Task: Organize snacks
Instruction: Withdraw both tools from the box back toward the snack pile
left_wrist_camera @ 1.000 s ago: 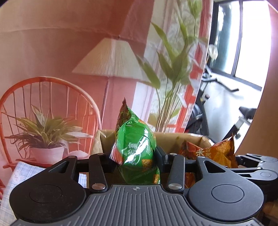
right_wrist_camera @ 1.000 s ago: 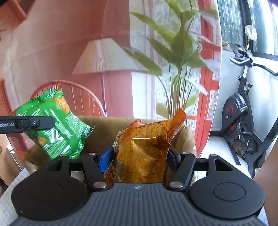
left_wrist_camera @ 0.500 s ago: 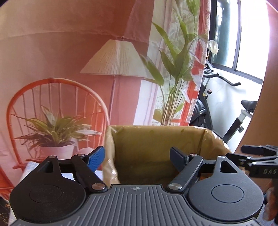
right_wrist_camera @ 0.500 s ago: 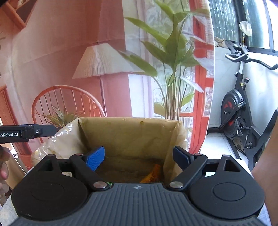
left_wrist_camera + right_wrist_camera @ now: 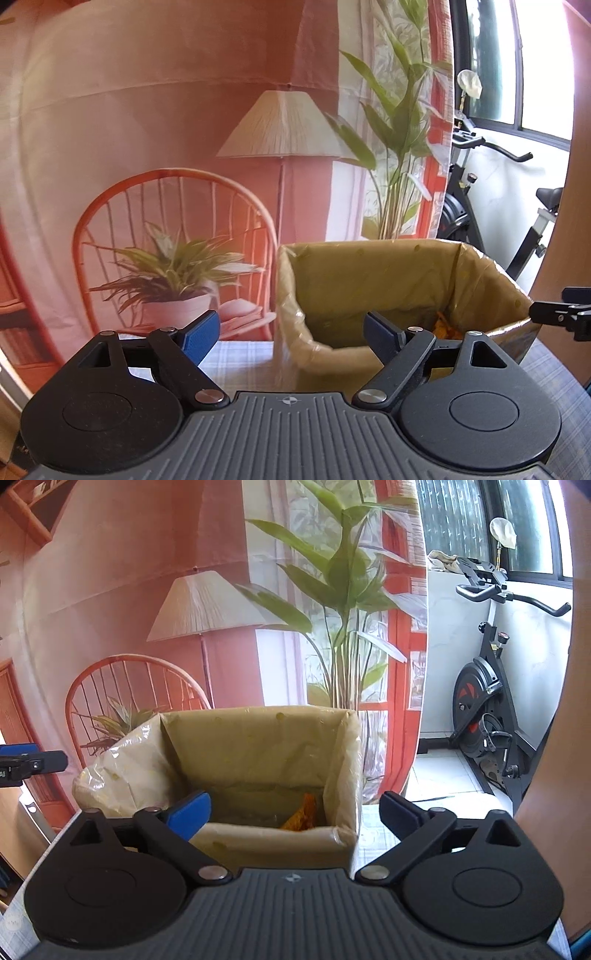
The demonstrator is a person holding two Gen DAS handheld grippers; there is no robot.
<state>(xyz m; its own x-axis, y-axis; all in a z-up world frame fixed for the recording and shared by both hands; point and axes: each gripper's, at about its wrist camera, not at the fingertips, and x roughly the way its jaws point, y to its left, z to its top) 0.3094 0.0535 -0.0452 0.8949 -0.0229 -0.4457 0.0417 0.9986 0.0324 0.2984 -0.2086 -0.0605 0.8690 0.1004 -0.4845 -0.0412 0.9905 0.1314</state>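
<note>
Both grippers, left gripper (image 5: 291, 330) and right gripper (image 5: 295, 810), have just been opening and gape wide, empty, before the lined box (image 5: 258, 738) mid-frame; an orange snack bag (image 5: 301, 812) lies inside.

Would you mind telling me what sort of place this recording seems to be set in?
Probably a room at home, dressed as a set: a printed living-room backdrop with lamp and chair hangs behind a table in a checked cloth, an exercise bike stands by the window, and a lined box holds snacks.
</note>
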